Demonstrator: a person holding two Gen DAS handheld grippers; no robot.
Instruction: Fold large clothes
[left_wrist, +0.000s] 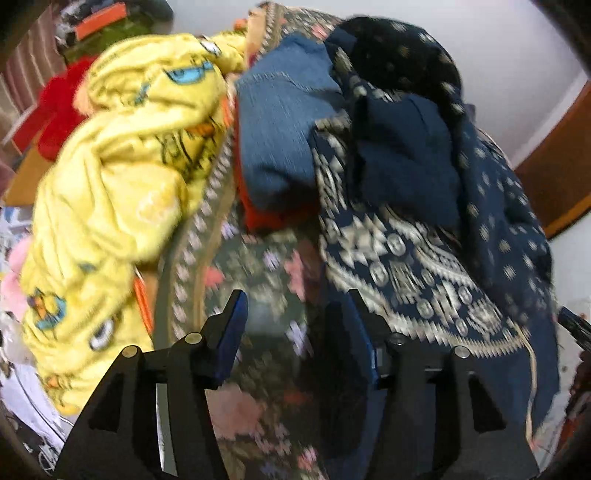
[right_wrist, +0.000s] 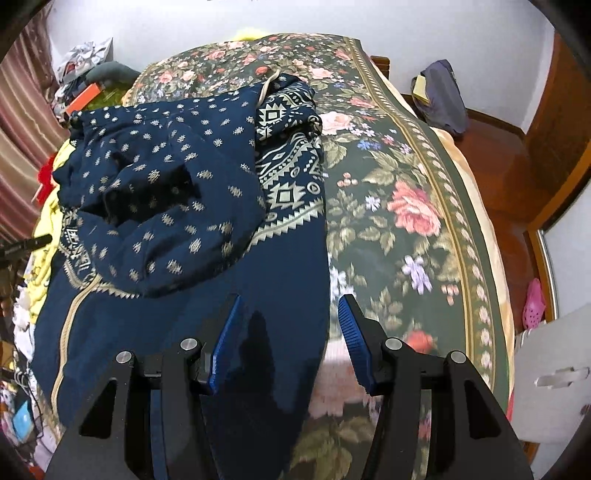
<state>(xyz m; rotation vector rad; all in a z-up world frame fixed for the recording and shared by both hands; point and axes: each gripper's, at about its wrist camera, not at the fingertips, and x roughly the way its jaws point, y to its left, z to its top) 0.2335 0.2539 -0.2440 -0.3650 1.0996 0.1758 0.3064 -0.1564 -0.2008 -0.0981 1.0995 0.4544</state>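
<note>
The navy patterned garment (right_wrist: 192, 206) lies crumpled on the bed (right_wrist: 406, 206), unfolded. Both the left gripper (left_wrist: 295, 317) and right gripper (right_wrist: 290, 321) hover with jaws released, grasping nothing. Next likely needs gripping its lower-centre edge and spreading it flat.

The whole left wrist view is smeared by motion blur: the print on the yellow garment (left_wrist: 110, 192) and the navy patterned garment (left_wrist: 417, 266) cannot be read sharply. Under the heap, the floral bedspread (left_wrist: 266, 280) shows only in patches. In the right wrist view, the navy cloth runs off the lower frame edge, and clutter at the far left (right_wrist: 22, 413) is too small to identify.
</note>
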